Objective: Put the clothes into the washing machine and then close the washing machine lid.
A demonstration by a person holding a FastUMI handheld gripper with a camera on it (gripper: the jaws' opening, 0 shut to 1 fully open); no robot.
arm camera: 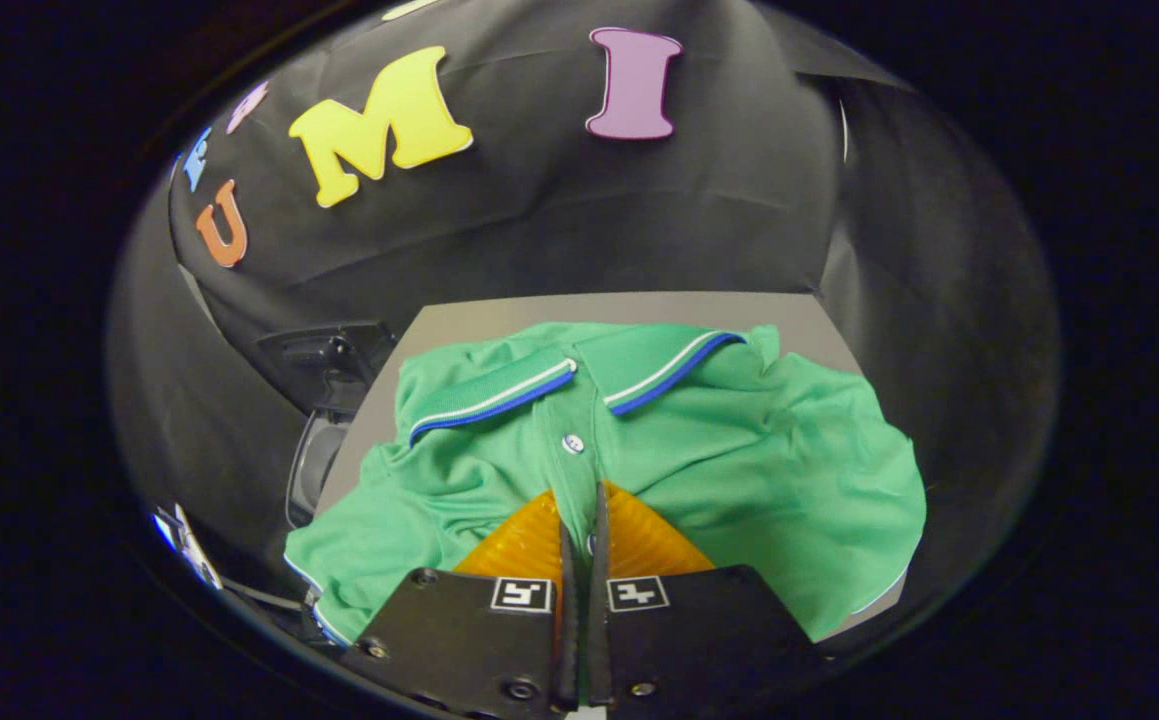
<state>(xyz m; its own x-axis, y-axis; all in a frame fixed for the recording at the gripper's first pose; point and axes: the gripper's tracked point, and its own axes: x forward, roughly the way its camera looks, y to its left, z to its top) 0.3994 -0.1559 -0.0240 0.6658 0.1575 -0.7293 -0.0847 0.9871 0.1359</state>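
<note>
A green polo shirt (pixel 739 450) with a blue-and-white trimmed collar lies spread on a grey table (pixel 499 315), collar away from me. My gripper (pixel 579 500) sits on the shirt's front, just below its white button. The orange ribbed fingers (pixel 524 540) are pressed nearly together, with a fold of the shirt's button strip pinched between them. To the left of the table, a dark machine part (pixel 324 365) with a curved rim (pixel 311 470) below it is partly seen; I cannot tell whether it is the washing machine's lid.
Black cloth walls close in behind the table and on both sides. The table's far edge runs just beyond the collar. The shirt's right sleeve hangs near the table's right edge.
</note>
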